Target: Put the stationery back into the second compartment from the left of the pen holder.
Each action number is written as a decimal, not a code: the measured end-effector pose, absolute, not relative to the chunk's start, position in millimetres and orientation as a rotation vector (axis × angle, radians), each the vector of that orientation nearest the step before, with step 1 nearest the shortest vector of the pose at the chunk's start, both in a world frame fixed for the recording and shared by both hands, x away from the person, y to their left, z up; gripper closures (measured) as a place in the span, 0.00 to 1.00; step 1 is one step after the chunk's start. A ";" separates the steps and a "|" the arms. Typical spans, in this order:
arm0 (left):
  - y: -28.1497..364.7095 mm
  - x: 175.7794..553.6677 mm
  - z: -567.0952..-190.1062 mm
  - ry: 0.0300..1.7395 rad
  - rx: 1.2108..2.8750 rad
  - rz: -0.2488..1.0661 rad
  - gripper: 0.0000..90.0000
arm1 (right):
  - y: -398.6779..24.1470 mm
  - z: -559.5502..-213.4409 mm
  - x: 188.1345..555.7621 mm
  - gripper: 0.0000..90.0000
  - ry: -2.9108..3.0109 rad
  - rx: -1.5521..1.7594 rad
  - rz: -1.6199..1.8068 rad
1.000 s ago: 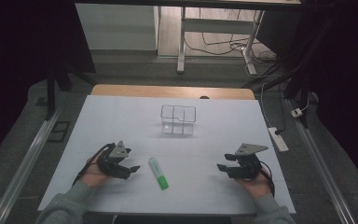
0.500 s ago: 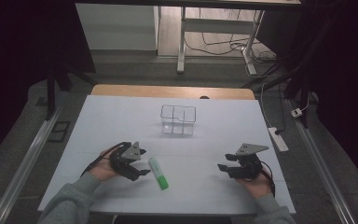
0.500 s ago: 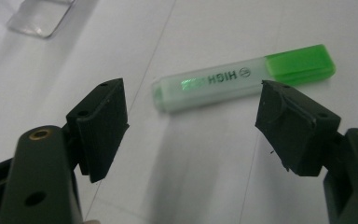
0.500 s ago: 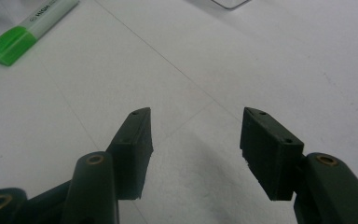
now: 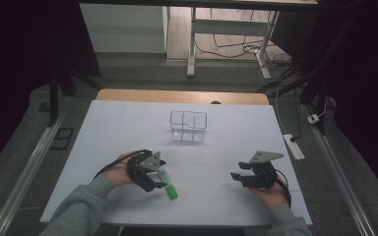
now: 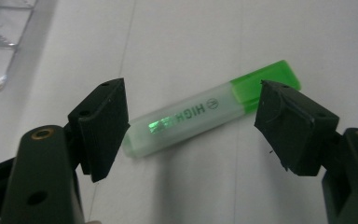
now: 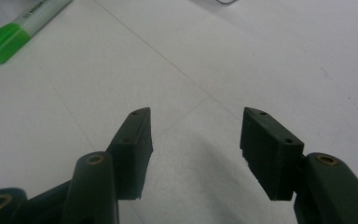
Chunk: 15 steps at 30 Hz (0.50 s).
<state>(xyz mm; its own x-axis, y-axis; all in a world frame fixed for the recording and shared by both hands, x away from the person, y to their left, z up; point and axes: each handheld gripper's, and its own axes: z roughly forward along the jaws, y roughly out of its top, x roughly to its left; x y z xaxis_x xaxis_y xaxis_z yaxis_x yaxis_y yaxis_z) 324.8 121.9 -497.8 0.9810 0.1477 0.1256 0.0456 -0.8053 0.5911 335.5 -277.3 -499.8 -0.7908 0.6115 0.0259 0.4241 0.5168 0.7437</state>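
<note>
— Tongs status?
— Left tongs (image 6: 191, 126) gape around the green highlighter (image 6: 205, 114) lying near the tabletop's (image 5: 108, 128) front edge, not yet pinching. Right tongs (image 7: 193, 149) gape over bare surface.
— Containers?
— I see one clear divided box (image 5: 188, 126) toward the far edge, apparently holding nothing.

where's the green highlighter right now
In the high view the green highlighter lies flat on the white table, near the front edge on the person's left, between the open jaws of the left gripper and nearer than the clear box.
</note>
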 end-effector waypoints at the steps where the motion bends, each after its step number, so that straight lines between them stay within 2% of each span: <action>1: 121.2 325.1 -498.0 0.127 2.508 0.214 0.28 | -277.5 -499.8 335.5 0.48 2.519 0.877 1.138; 15: 99.8 336.9 -486.1 -0.036 2.548 0.145 0.28 | -279.6 -499.0 335.1 0.48 2.513 0.887 1.138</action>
